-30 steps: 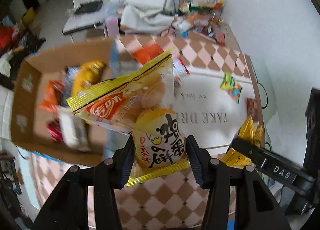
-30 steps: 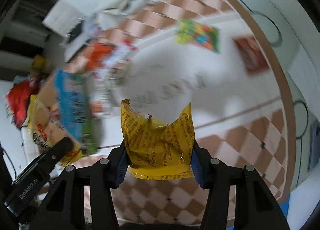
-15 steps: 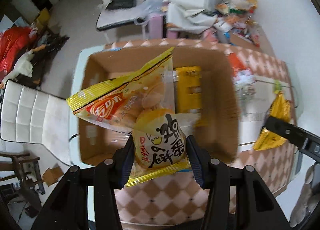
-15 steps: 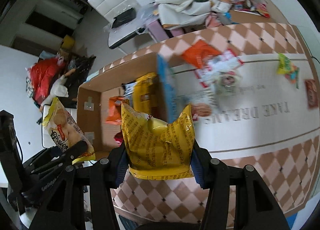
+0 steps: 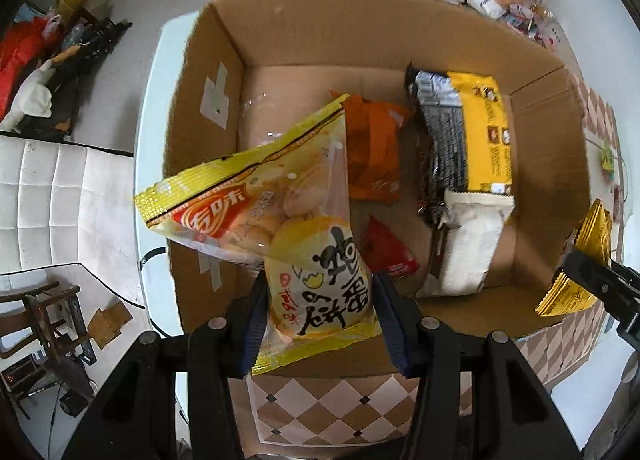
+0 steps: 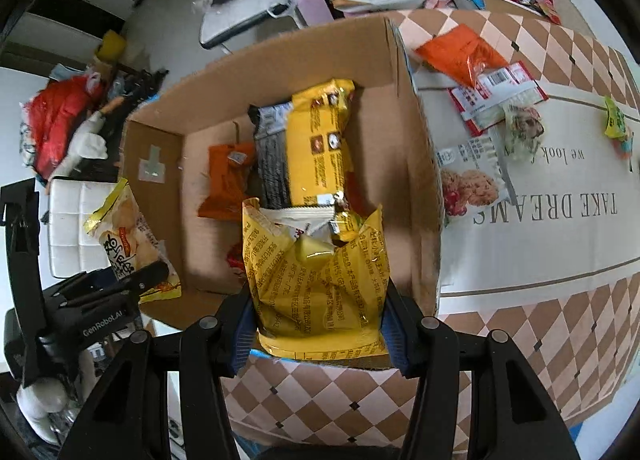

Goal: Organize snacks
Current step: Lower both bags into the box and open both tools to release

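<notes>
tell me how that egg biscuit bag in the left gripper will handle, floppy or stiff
Probably floppy: the egg biscuit bag sags sideways above the left gripper. Likely light, since it looks puffed around loose round biscuits. The contents may crush under a hard squeeze.

We see an open cardboard box (image 5: 208, 107) on the checkered table, holding an orange packet (image 5: 372, 155), a yellow-black pack (image 5: 460, 139), a white bag (image 5: 468, 244) and a red packet (image 5: 388, 248). A biscuit bag (image 5: 280, 227) and a yellow bag (image 6: 320, 280) hang above it.

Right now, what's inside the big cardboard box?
In the brown cardboard box: orange packet, long yellow-and-black pack, white bag, red pouch. The held bags hide part of its floor.
</notes>
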Available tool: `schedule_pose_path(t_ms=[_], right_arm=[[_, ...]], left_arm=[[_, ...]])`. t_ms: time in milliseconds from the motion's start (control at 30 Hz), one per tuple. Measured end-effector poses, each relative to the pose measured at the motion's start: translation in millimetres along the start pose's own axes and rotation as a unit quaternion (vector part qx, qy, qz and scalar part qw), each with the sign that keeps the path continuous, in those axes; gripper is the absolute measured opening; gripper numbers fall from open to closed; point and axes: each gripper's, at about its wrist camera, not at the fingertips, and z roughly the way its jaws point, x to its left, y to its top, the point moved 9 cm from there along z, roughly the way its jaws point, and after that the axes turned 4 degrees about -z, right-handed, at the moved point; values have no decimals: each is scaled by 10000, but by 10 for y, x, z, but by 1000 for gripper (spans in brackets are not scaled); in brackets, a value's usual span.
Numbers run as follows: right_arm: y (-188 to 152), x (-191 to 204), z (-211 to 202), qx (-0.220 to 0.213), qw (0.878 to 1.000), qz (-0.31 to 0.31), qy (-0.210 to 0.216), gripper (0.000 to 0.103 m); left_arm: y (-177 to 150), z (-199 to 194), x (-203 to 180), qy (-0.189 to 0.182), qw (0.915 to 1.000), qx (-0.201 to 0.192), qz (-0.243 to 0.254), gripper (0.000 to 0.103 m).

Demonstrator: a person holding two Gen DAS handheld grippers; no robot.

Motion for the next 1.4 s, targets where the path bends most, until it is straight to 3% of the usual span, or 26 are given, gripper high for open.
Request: schedule_pose_path(t_ms=[167,233,300,333,533,833,1200,1400], right_arm=[[-60,-120,216,360,9989,188,-212,62],[-75,-147,279,434,9984,211,-277,85],[-88,-145,308,453,9984,202,-278,92],[-97,-144,320,472,9982,168,-342,92],[-110,-105,329,445,9982,120,-380,92],[-115,-25,231,315,9985,-58,-435,93],[-198,189,-317,-414,9940,-623,-800,93],[-353,314,-663,-749,9910,-771,-801,93]], left_arm=[[-70,236,-23,-64,9991,411,98,53],[-85,306,-25,-24,9989,459,114,59],[-91,317,-29,-45,9991,402,113,71],[-97,313,-25,-56,9992,382,102,76],[-137,278,-7,-191,9993,325,-41,80],[-157,31,-92,-349,9993,-57,-105,80],[-259,-580,-156,-162,9947,-1014,-45,80],[-375,-957,-211,-254,9892,-1443,-54,80]])
